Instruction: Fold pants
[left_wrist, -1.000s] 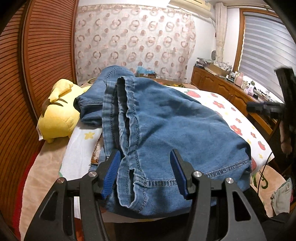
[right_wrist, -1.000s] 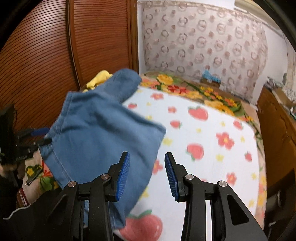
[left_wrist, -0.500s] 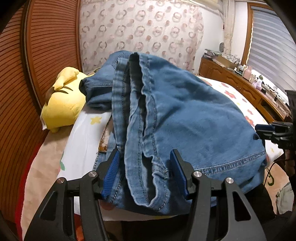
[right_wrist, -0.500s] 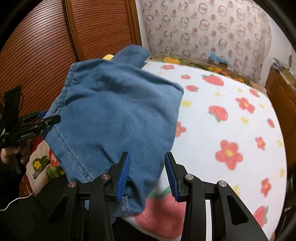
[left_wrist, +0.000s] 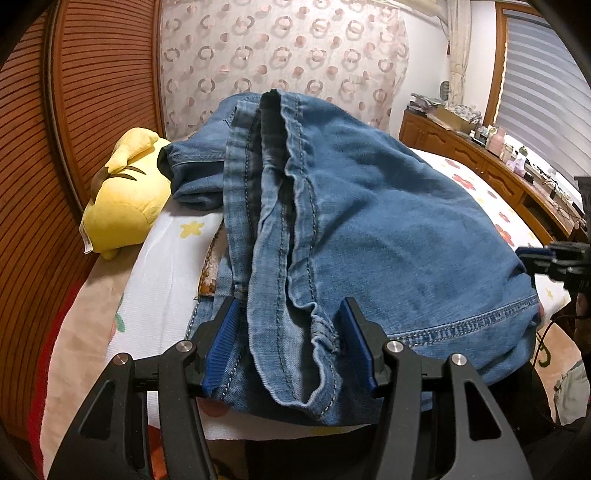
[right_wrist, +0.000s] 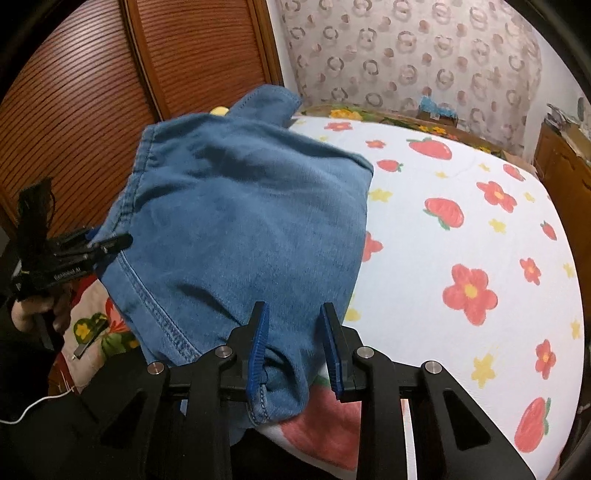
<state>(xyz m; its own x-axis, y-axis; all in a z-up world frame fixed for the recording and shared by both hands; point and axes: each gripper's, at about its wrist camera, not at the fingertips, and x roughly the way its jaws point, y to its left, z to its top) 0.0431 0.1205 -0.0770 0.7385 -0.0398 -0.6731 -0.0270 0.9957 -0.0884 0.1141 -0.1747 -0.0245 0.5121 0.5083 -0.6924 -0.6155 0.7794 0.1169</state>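
Blue jeans (left_wrist: 388, 229) lie folded over on the strawberry bedsheet (right_wrist: 461, 221), with the hems at the near edge. My left gripper (left_wrist: 289, 343) is shut on the bunched hem and seam at the jeans' left near corner. In the right wrist view that gripper (right_wrist: 107, 242) shows at the left edge of the jeans (right_wrist: 240, 229). My right gripper (right_wrist: 294, 350) straddles the jeans' right near corner and its jaws are closing. The left pad touches the cloth and a thin gap shows at the right pad. The left wrist view catches it (left_wrist: 535, 254) at far right.
A yellow plush toy (left_wrist: 125, 206) lies at the bed's left side against brown slatted doors (left_wrist: 74, 110). A wooden dresser (left_wrist: 480, 158) with clutter runs along the right wall. A person's hand (right_wrist: 33, 306) holds the left gripper, and a white cable (right_wrist: 37, 402) trails below.
Both grippers sank and the raised jeans came down flat onto the bed. The right jaws narrowed around the jeans' corner. The left grip stayed the same.
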